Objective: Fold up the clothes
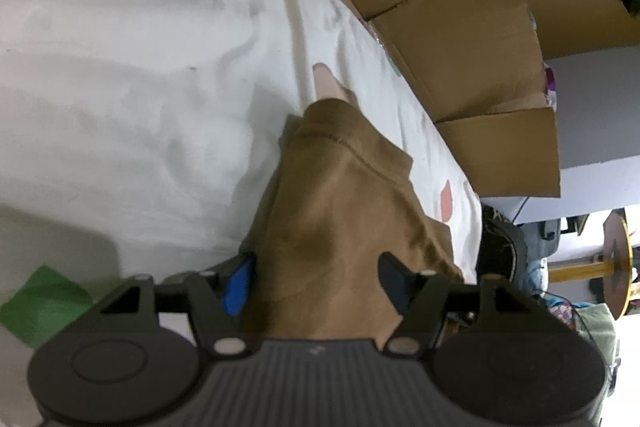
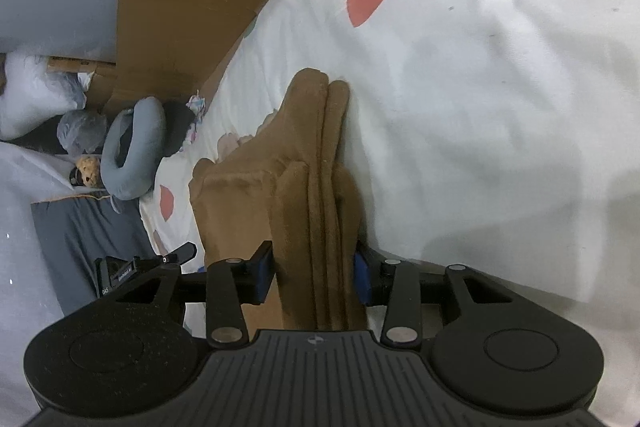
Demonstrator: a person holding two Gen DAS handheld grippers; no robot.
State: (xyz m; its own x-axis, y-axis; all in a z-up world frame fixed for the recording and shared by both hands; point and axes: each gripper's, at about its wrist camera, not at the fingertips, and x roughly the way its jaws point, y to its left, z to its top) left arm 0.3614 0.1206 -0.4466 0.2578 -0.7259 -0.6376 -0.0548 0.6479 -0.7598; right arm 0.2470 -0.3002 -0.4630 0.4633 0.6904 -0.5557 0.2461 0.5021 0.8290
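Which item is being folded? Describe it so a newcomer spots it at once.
Start at the white bedsheet with coral blotches, beside the cardboard boxes. On it lies the brown garment, bunched into thick layers and reaching into both tongs. It is the only brown cloth there; the grey neck pillow lies off to the side.

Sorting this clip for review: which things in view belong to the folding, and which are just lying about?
Job:
brown garment
left gripper
right gripper
white sheet

Lying about:
cardboard boxes
grey neck pillow
green cloth
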